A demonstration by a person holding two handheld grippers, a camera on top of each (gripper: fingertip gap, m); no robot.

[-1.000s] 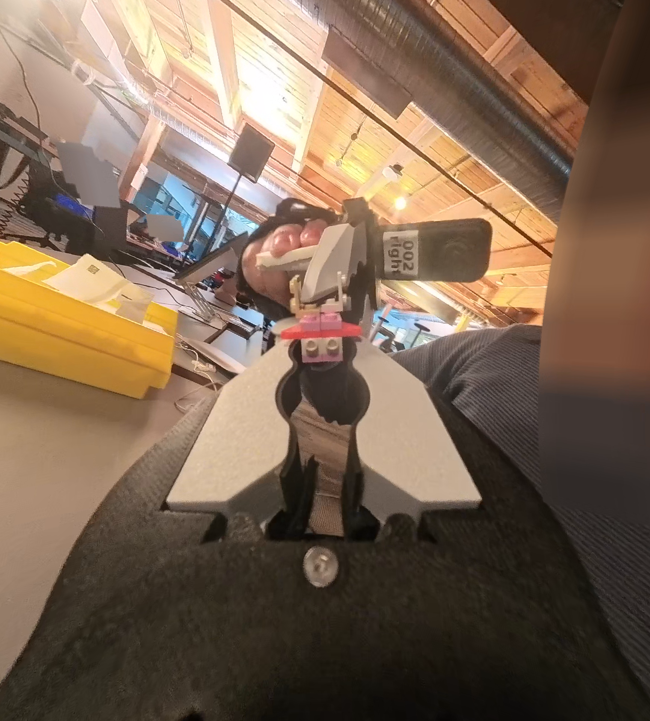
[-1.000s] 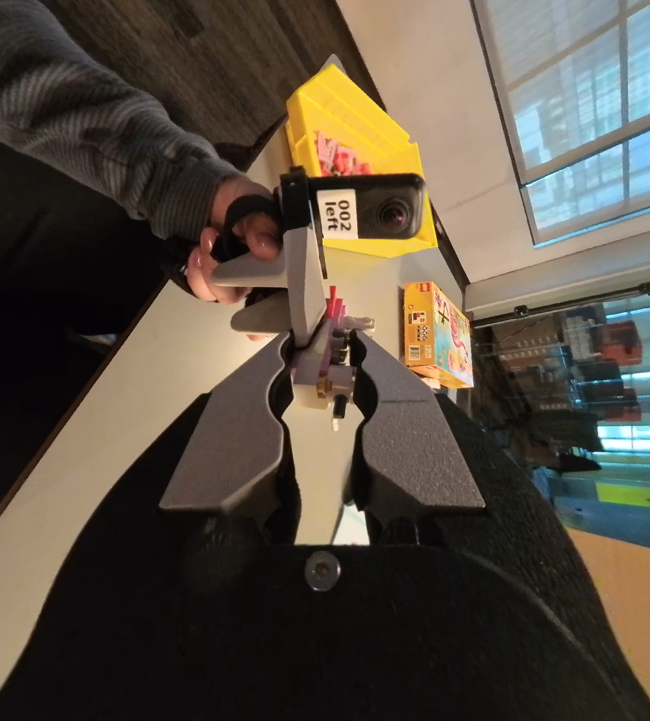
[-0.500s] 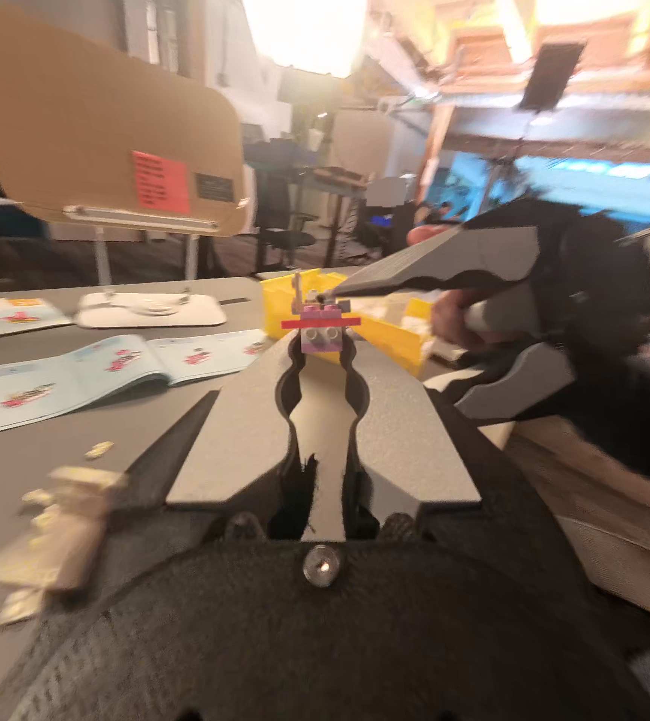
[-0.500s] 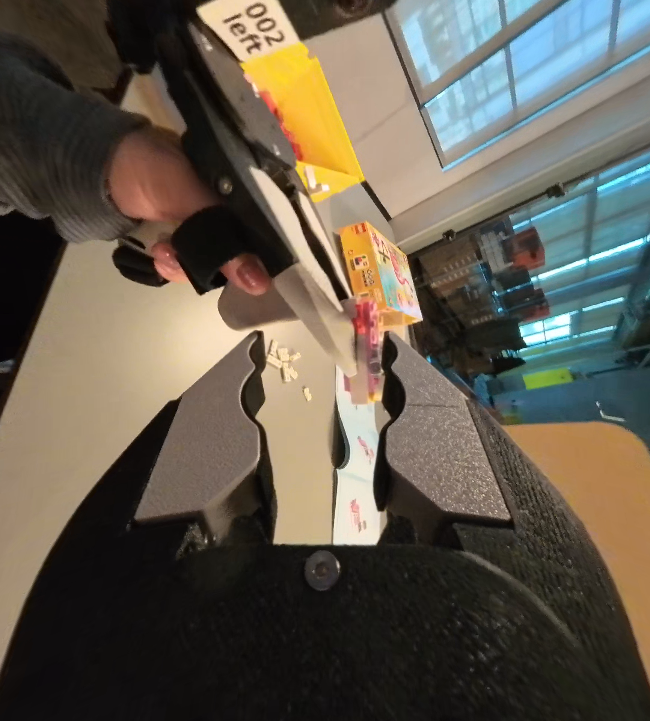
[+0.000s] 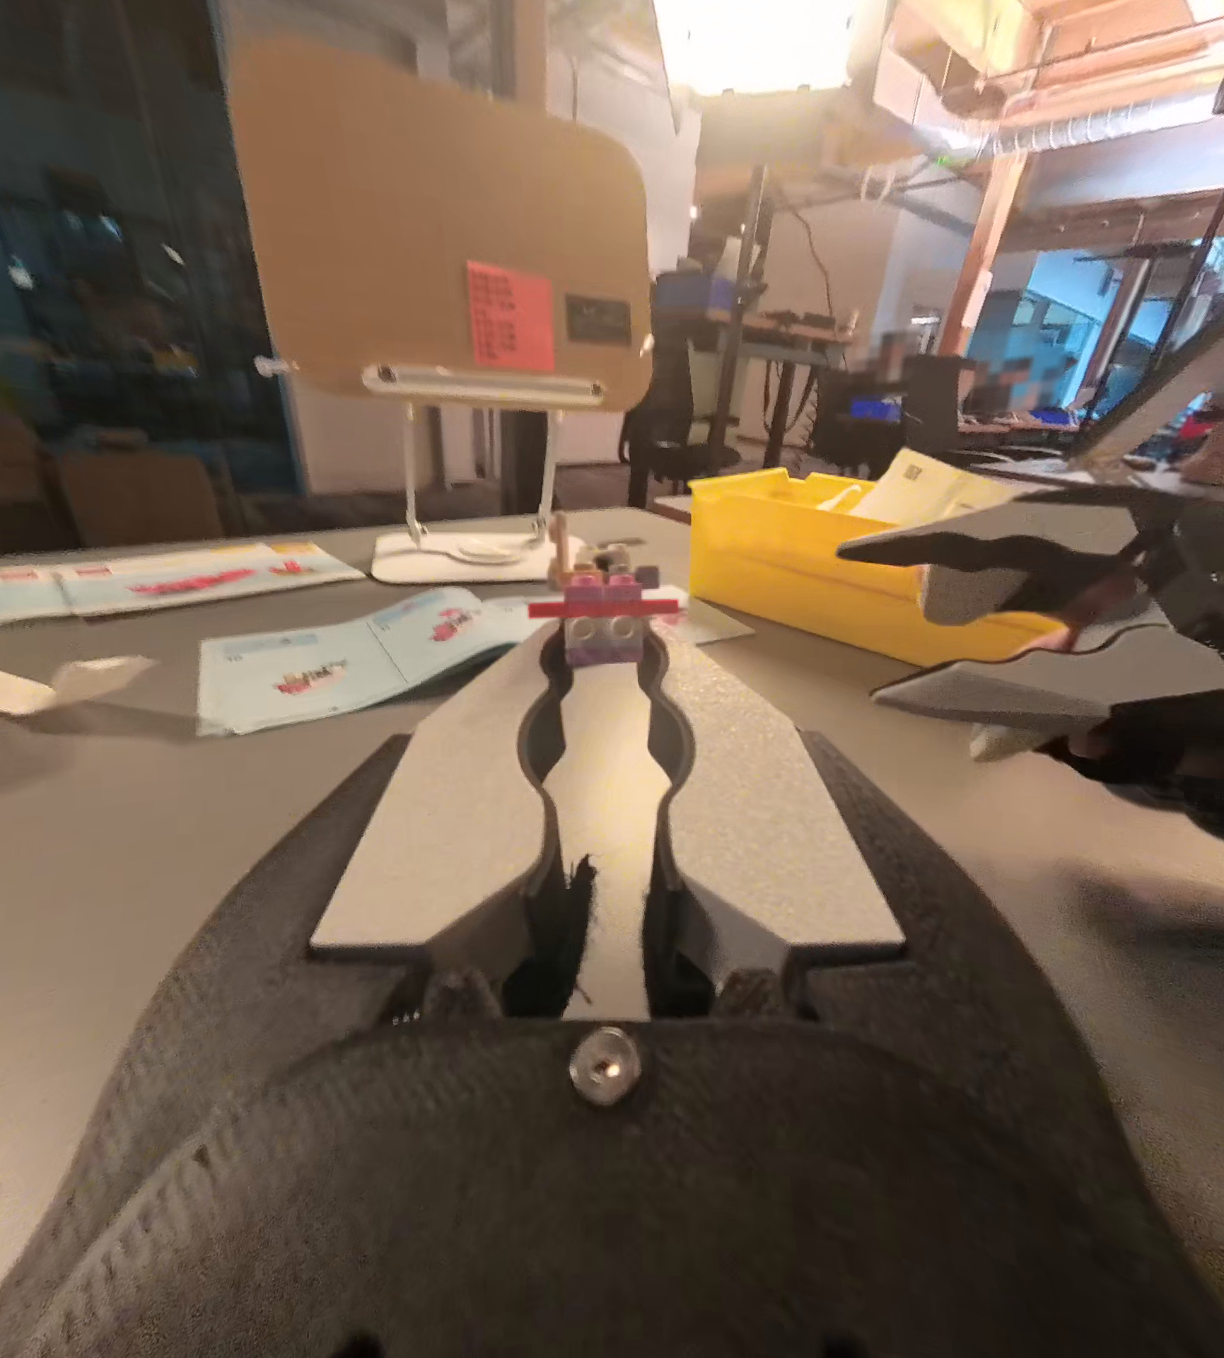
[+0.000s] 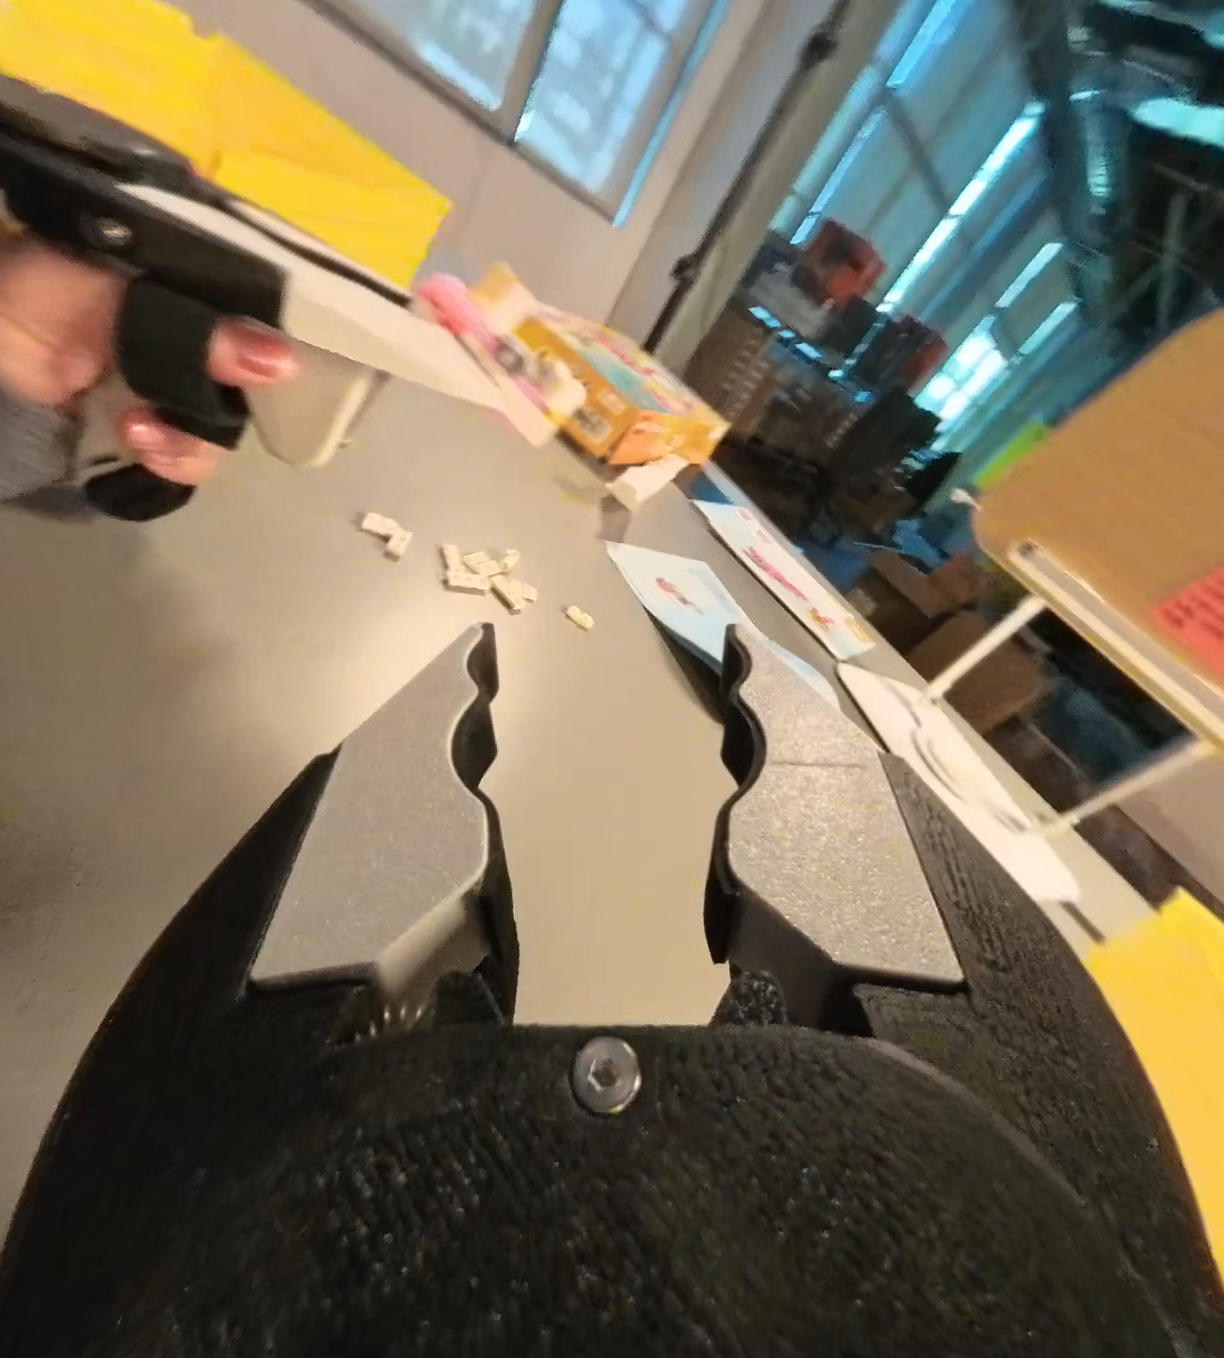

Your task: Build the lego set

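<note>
Left gripper (image 5: 603,647) fingers pinched on small brick assembly (image 5: 603,624) (purple, grey, red plate); right gripper (image 6: 605,647) fingers spread wide, holding nothing. Grey table (image 6: 153,698) beneath; open booklet (image 6: 689,610) right of right fingertips; loose pale bricks (image 6: 480,573) just ahead.

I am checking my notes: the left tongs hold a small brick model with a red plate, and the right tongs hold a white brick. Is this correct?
Not quite. In the right wrist view the right tongs are open and empty; the white bricks lie on the table. The left tongs do hold the brick model.
</note>
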